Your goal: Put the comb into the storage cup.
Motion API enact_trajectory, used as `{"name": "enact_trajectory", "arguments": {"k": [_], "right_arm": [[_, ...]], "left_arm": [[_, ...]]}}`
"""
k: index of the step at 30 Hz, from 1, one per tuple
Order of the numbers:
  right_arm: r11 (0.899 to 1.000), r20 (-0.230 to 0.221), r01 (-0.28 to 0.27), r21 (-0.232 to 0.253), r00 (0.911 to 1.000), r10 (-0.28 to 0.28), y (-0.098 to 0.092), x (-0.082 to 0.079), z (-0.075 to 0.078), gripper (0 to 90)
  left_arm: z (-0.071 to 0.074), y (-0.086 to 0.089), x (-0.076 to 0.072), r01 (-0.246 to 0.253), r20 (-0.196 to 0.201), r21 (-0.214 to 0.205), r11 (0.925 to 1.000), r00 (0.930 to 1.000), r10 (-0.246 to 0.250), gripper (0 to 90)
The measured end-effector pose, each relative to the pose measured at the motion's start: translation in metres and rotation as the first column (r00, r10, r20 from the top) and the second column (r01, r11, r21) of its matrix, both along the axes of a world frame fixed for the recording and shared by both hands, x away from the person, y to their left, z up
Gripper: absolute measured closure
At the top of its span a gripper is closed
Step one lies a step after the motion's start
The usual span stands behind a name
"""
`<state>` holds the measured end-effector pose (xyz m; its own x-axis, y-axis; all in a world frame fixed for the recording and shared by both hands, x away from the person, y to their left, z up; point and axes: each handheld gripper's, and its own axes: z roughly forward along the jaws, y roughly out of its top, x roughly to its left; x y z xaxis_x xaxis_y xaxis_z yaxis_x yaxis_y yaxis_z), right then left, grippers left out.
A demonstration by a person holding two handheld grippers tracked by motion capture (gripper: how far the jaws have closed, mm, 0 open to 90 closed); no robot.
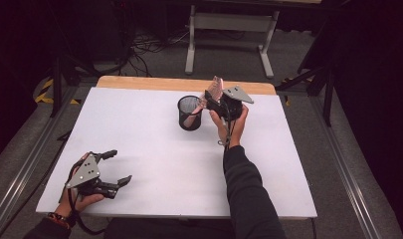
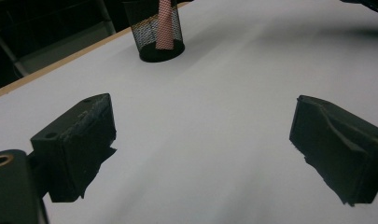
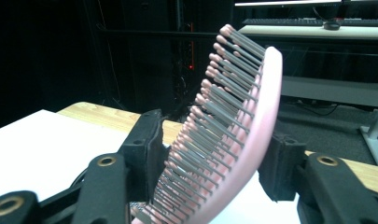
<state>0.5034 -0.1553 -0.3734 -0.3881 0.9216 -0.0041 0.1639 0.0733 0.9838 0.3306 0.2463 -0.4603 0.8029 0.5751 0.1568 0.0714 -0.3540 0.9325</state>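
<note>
Two grippers over white table (image 1: 154, 164). Right gripper (image 1: 209, 99) near far edge, just right of black mesh cup (image 1: 189, 113); pink hairbrush (image 3: 233, 126) stands tilted between its jaws, handle end down in cup. Left jaw at bristles, right jaw a little off brush back; firm clamp not clear. Left gripper (image 1: 114, 167) near front left corner, jaws wide apart, nothing between

No readable text, label, brand, number or sign appeared anywhere (the far desk in the right gripper view was too dim and small to make out any lettering).
</note>
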Motion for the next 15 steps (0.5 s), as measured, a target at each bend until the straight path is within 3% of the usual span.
{"name": "enact_trajectory", "arguments": {"k": [15], "right_arm": [[1.0, -0.029, -0.002, -0.008, 0.9996, 0.001, -0.0013, 0.0001, -0.0046, 40.2]], "left_arm": [[-0.0002, 0.0001, 0.0013, -0.007, -0.01, 0.001, 1.0, 0.9999, 0.007, 8.2]]}}
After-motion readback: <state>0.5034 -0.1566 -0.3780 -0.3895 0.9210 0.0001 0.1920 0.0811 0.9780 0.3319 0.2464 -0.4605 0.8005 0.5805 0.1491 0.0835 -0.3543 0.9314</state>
